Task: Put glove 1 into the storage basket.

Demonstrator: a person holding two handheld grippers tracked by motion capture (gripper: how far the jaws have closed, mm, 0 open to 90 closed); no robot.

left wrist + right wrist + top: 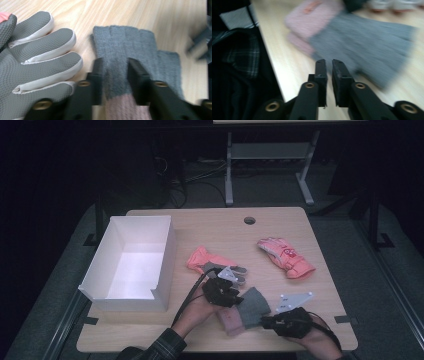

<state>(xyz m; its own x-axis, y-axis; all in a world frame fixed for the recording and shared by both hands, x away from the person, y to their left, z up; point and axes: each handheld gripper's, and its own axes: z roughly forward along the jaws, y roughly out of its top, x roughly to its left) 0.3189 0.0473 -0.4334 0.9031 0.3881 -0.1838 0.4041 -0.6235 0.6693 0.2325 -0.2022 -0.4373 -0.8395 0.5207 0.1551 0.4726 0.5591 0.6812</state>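
A knit fingerless glove (pixel 250 307), grey with a pink cuff, lies flat near the table's front edge. My left gripper (pixel 234 299) is over it. In the left gripper view the jaws (pixel 115 61) stand a little apart, with a strip of the grey knit (pixel 140 42) between them. The fabric looks flat, not bunched. My right gripper (pixel 267 321) sits just right of the glove. In its blurred right gripper view the gripper (pixel 329 61) is shut and holds nothing, short of the grey knit (pixel 367 40).
A pink glove with a grey textured palm (pixel 215 265) (pixel 37 62) lies just beyond the knit one, close to my left jaw. Another pink glove (pixel 286 256) lies at the right. A white open box (pixel 131 265) stands at the left. A plaid sleeve (pixel 239 57) is at the front edge.
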